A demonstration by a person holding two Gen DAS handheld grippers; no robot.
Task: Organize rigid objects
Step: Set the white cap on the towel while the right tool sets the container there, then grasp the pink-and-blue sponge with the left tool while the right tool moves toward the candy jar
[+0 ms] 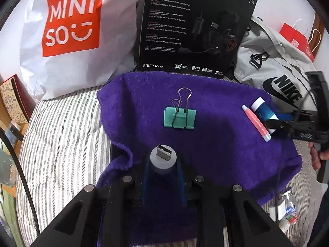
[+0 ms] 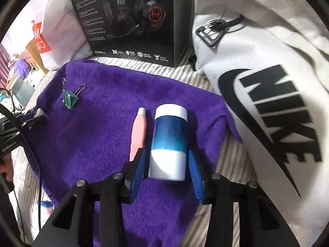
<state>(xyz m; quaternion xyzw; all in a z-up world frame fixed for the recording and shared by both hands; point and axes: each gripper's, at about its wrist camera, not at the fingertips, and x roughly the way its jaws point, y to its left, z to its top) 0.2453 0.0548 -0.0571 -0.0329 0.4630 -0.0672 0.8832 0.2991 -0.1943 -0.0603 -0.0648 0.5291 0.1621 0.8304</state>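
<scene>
**Two grippers, two small things over a purple towel**

The left gripper (image 1: 163,171) has its jaws shut tight on a small USB stick (image 1: 163,157). The stick has a round grey body and a shiny metal plug that points forward. It is held up just above the near edge of the purple towel (image 1: 216,154), most likely so it can be set down in a tidy spot with the others.

The right gripper (image 2: 167,165) has its blue jaws on each side of a short round bottle (image 2: 169,144). The bottle is blue in the middle and white at both ends. It looks smooth and hard. It lies on its side on the towel. The jaws are partly open, with a small gap showing on each side, so I think they are not squeezing it.

A thin pink tube (image 2: 138,132) lies just beside the bottle, lined up the same way. A green binder clip (image 1: 179,117) with bent wire handles sits alone near the middle of the towel.

The towel is soft and fuzzy, so hard things will not roll or slide much. It is spread on a striped bed (image 1: 61,144).
</scene>
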